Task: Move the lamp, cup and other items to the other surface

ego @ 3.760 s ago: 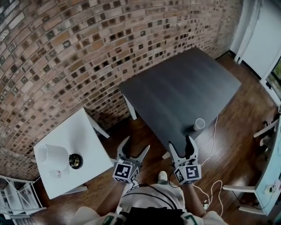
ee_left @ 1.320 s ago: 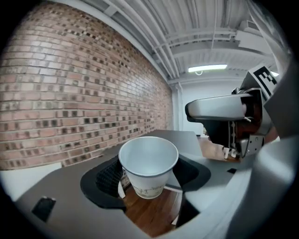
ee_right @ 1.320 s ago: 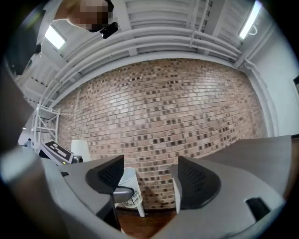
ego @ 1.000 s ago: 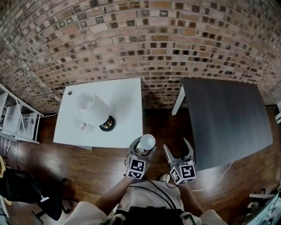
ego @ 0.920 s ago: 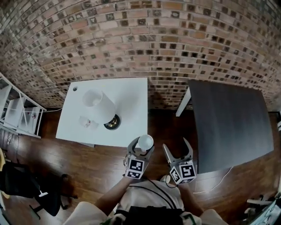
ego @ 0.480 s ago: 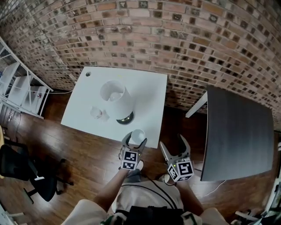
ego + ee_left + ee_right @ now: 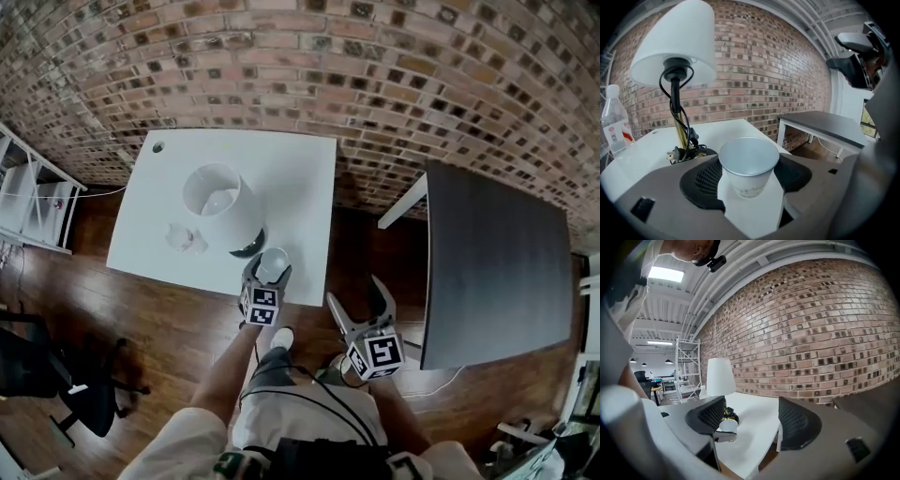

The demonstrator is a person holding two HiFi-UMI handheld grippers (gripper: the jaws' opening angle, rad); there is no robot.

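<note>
A white paper cup (image 7: 273,264) (image 7: 749,163) sits upright between the pads of my left gripper (image 7: 267,272) (image 7: 750,180), which is shut on it just above the near edge of the white table (image 7: 291,178). Right behind the cup stands the lamp (image 7: 222,202) (image 7: 675,61) with its white shade, cord and plug. A clear plastic bottle (image 7: 184,237) (image 7: 614,123) stands left of the lamp. My right gripper (image 7: 360,311) (image 7: 752,420) is open and empty over the floor between the two tables. In its view I see the cup (image 7: 727,426) and the lamp (image 7: 719,376).
A dark table (image 7: 497,267) stands to the right, with a floor gap between it and the white one. The brick wall (image 7: 375,66) runs behind both. A white shelf unit (image 7: 28,202) is at the far left and a black office chair (image 7: 80,394) at the lower left.
The cup stood on the dark table with both grippers empty. Since then the left gripper has carried it leftward and now reaches over the white table's near edge beside the lamp.
</note>
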